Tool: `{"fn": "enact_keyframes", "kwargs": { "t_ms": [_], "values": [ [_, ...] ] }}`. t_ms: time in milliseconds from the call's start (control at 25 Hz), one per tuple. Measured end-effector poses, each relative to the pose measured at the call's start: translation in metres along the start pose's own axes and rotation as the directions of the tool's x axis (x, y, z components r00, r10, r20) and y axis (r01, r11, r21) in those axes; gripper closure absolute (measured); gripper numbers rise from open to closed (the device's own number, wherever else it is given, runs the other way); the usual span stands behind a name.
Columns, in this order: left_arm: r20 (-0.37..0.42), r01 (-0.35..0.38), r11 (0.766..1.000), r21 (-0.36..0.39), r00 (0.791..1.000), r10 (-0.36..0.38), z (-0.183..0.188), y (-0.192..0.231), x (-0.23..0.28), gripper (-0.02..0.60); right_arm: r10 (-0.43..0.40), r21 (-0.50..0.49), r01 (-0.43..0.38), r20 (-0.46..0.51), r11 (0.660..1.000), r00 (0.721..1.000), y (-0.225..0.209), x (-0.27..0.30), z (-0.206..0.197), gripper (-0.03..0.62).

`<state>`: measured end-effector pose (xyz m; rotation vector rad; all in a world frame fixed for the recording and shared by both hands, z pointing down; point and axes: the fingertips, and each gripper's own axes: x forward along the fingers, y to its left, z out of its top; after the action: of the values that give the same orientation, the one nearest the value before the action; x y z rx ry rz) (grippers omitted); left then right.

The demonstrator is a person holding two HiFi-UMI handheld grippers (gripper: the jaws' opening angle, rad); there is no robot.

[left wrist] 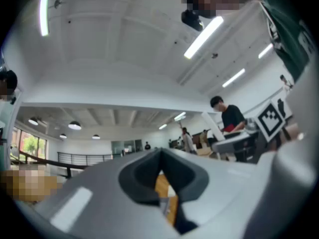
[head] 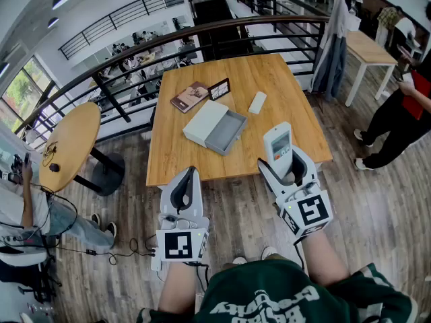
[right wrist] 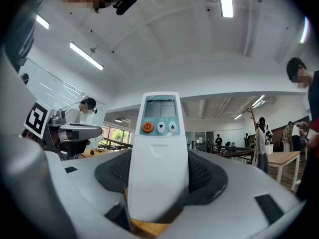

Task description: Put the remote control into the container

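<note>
The remote control (right wrist: 159,133) stands upright in the right gripper (head: 288,164), buttons and small screen facing the person. It is lifted clear of the wooden table (head: 269,79) and hangs above the table's near right edge. So the pick-up looks finished and the carry to the container (head: 227,129) is the step in hand.

The container is a shallow grey tray lying open near the table's middle, farther away and to the left of the remote. A white half lies against its left side. The next move calls for a reach forward and leftward, tipping the remote flat so it fits inside the low walls before it is released.

The right gripper's jaws stand wide, their dark pads pressed against both long sides of the remote's lower body. The left gripper (head: 190,173) hovers at the near edge, left of the other. Its jaws are closed together at the tips, with nothing between them.
</note>
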<state>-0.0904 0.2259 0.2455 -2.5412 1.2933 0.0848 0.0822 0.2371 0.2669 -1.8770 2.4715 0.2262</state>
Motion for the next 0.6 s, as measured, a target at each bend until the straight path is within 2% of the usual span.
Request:
{"fn": "enact_keyframes", "kwargs": {
  "t_ms": [600],
  "values": [
    [-0.001,0.005,1.0,-0.005,1.0,-0.005,0.007,-0.017,0.008,0.581,-0.001,0.055,0.001,-0.005,0.998,1.0,-0.017,-0.01,-0.004,0.298]
  ]
}}
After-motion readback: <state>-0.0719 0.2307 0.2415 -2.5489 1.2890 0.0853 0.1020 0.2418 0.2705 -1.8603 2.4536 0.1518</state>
